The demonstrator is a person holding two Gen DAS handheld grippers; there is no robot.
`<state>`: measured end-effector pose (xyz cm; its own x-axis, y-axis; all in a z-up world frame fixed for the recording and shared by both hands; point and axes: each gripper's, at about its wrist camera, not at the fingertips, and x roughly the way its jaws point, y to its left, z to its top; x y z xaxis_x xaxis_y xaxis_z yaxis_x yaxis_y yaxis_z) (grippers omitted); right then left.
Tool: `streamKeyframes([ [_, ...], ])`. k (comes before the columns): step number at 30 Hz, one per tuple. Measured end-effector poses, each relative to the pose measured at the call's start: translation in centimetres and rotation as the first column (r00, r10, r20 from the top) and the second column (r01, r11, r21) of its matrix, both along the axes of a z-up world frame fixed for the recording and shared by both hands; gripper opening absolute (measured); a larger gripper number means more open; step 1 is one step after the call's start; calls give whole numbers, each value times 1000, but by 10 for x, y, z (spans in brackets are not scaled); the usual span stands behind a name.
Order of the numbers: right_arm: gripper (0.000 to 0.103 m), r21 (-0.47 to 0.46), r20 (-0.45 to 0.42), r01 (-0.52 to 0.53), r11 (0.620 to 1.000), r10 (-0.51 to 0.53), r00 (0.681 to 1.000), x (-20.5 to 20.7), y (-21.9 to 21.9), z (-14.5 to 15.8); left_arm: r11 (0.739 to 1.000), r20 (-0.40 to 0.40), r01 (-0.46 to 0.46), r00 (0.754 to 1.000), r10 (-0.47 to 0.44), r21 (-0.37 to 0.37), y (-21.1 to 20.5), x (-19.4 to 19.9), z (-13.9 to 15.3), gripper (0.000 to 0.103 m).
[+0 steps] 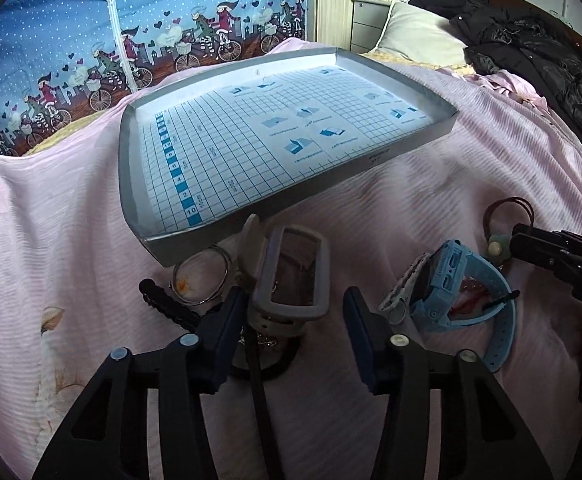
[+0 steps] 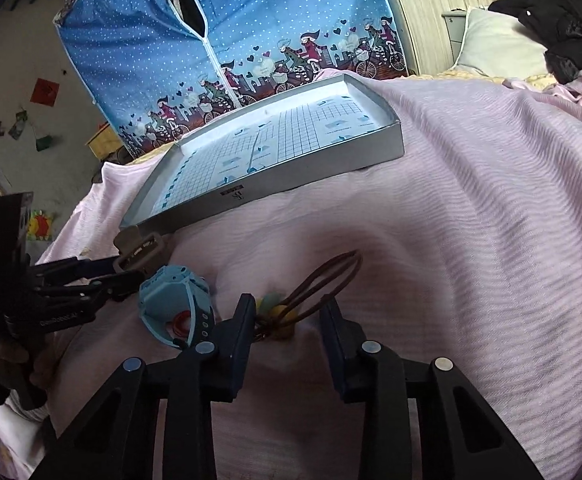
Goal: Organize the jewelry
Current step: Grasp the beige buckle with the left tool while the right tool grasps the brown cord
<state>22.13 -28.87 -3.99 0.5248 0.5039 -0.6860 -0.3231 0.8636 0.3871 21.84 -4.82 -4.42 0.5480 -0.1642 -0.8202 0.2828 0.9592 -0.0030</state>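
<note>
A shallow grey box lid [image 1: 139, 184] [image 2: 315, 164] lined with blue-gridded paper lies on the pink bedspread. In front of it are a grey-cased watch [image 1: 295, 276] [image 2: 139, 254], a blue watch [image 1: 463, 288] [image 2: 175, 304], a silver bangle [image 1: 201, 280], a black beaded piece [image 1: 163, 300] and brown hair ties with pale beads [image 2: 315, 284] [image 1: 507, 216]. My left gripper [image 1: 293, 312] stands open around the grey watch. Over the hair ties' beads my right gripper [image 2: 291, 316] stands open. The right gripper also shows at the right edge of the left wrist view.
A blue fabric wardrobe [image 1: 71, 28] [image 2: 227, 20] with a bicycle print stands beyond the bed. A pillow [image 1: 415, 34] and a black jacket [image 1: 531, 56] lie at the far right. Pink bedspread [image 2: 471, 240] stretches to the right of the hair ties.
</note>
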Motion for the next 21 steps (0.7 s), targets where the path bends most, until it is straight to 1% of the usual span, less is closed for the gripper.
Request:
streamKeyframes([
  [4,19,14,-3,6,1000,-6,1000,1,-1,2,1000,3,-14,1000,14,4,0,1,1,43],
  [6,14,11,-1,2,1000,-2,1000,1,1,2,1000,10,-15,1000,15,-11,2,1,3,44],
  [9,12,4,-2,-9,1000,9,1000,1,3,2,1000,17,-25,1000,25,-2,3,4,4,44],
  [12,11,4,0,-14,1000,14,1000,0,4,2,1000,7,-14,1000,14,13,1,8,1,44],
  [15,10,6,-2,-12,1000,12,1000,0,3,1,999,8,3,1000,-4,48,-4,10,-3,44],
  [17,9,8,0,-14,1000,14,1000,0,2,2,998,14,21,1000,-22,66,-6,9,-4,40],
  [18,9,12,5,-16,1000,16,1000,-1,1,3,997,16,32,999,-34,68,-8,8,-3,36],
  [19,9,17,13,-17,1000,17,1000,-2,0,4,997,15,38,999,-39,70,-9,7,-3,36],
  [21,8,25,24,-18,1000,18,1000,-4,0,6,998,15,45,999,-46,50,-10,3,-3,36],
])
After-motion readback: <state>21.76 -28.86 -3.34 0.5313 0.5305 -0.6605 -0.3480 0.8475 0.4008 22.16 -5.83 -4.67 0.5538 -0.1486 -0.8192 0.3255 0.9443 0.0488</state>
